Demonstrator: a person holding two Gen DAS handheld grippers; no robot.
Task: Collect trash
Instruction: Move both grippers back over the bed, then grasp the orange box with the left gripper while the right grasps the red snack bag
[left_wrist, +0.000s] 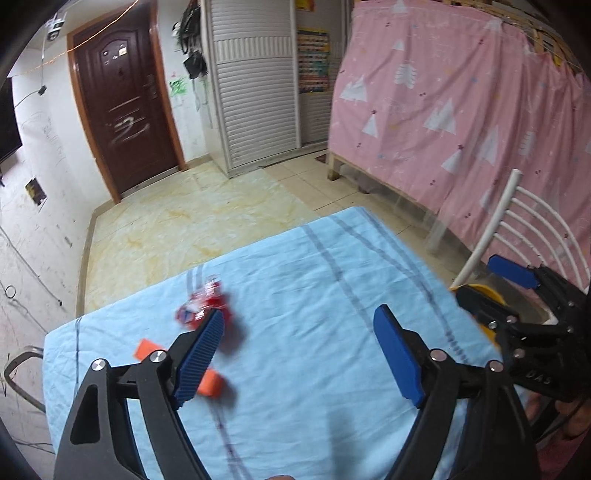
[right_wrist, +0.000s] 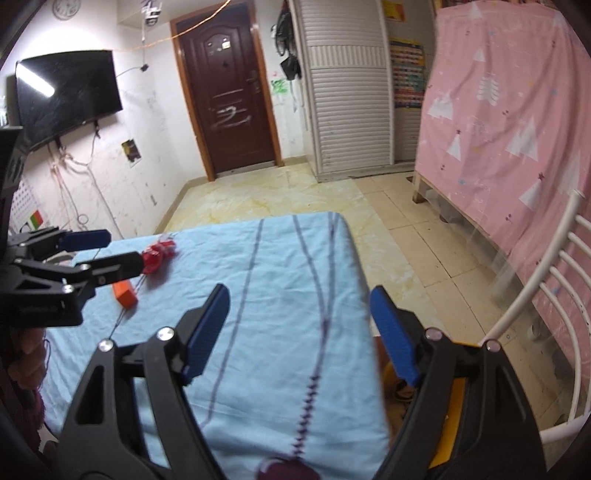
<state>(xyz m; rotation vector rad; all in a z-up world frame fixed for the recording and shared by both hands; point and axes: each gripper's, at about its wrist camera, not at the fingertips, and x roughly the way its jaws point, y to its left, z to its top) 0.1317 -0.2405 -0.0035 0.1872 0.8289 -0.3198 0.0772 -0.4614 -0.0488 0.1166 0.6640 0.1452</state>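
Right wrist view: both tools, left tool (right_wrist: 114, 251) and right tool (right_wrist: 299, 332), gape empty above the cloth's edge (right_wrist: 364, 280).

The right gripper (right_wrist: 299, 328) hangs wide apart over the blue-clothed table (right_wrist: 280, 295); at left, the left gripper (right_wrist: 118, 251) nears a red wrapper (right_wrist: 157, 254) and orange block (right_wrist: 125, 293).

surface: table, light-blue striped cloth (left_wrist: 314, 280) | on it: red crumpled wrapper (left_wrist: 205, 301); orange blocks (left_wrist: 210, 384)
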